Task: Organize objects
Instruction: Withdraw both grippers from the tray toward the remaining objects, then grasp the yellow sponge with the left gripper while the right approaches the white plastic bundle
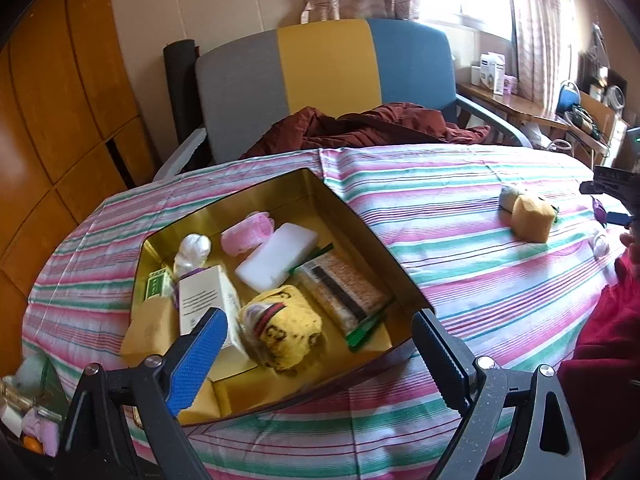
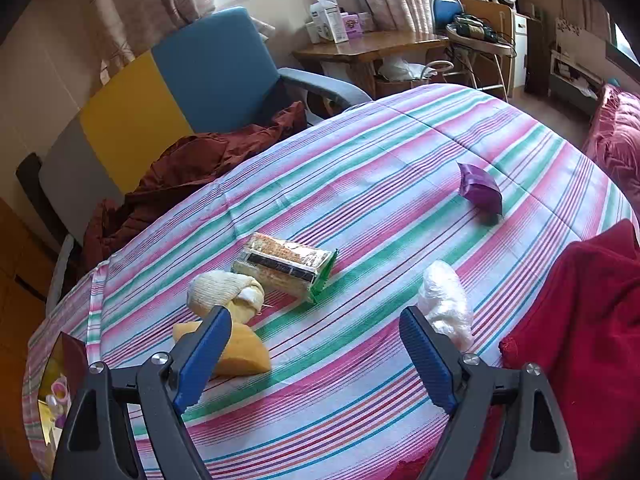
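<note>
my left claw (image 1: 320, 344) hangs with its jaws wide apart and nothing between them, over the near corner of the gold-lined open tin box (image 1: 360, 216) that sits toward the table's left edge on the pink, green and white striped tablecloth (image 1: 460, 264). the box already holds a white rectangular sponge block (image 1: 276, 260), a pink rolled cloth (image 1: 246, 234), a yellow knitted pouch (image 1: 286, 328) and a clear-wrapped pack of crackers (image 1: 340, 288). my right claw (image 2: 316, 344) is also spread and empty, above the loose things still out on the table: an orange-yellow sponge wedge (image 2: 240, 352) by its left finger, a cream knitted bundle (image 2: 220, 292), a second clear-wrapped cracker pack (image 2: 286, 266), a crumpled white plastic bag (image 2: 444, 304) and, nearer the far edge, a purple foil packet (image 2: 480, 188). i judge this the reach for another piece; next i would centre the right claw on the sponge wedge, lower and close.
</note>
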A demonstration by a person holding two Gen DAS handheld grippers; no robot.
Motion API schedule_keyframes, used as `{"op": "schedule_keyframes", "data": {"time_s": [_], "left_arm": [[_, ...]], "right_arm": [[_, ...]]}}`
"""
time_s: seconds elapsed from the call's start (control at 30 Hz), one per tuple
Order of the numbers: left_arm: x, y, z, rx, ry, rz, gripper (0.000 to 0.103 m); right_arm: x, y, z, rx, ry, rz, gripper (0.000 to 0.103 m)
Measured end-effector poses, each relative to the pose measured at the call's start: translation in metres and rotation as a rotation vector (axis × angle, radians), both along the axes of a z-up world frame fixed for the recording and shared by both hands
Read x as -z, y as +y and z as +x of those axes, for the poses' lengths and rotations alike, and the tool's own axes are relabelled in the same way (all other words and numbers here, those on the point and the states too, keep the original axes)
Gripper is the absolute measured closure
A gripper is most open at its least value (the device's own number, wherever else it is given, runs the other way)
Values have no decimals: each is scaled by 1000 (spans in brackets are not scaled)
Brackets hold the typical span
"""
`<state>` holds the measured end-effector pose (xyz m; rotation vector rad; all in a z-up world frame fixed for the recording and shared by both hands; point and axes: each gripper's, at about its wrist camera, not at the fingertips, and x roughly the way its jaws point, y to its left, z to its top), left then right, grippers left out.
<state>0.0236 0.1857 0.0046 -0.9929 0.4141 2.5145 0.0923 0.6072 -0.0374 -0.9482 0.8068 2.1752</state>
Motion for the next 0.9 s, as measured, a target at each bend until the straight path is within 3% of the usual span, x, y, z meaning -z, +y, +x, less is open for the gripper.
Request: {"op": "schedule_keyframes", "data": {"time_s": [0.67, 0.9], "left_arm": [[3, 57, 0, 122, -7, -30, 7], [6, 83, -9, 180, -42, -11, 7]], "right_arm": [[8, 7, 1, 8, 3, -68, 15], [12, 20, 13, 86, 19, -111, 15]]}}
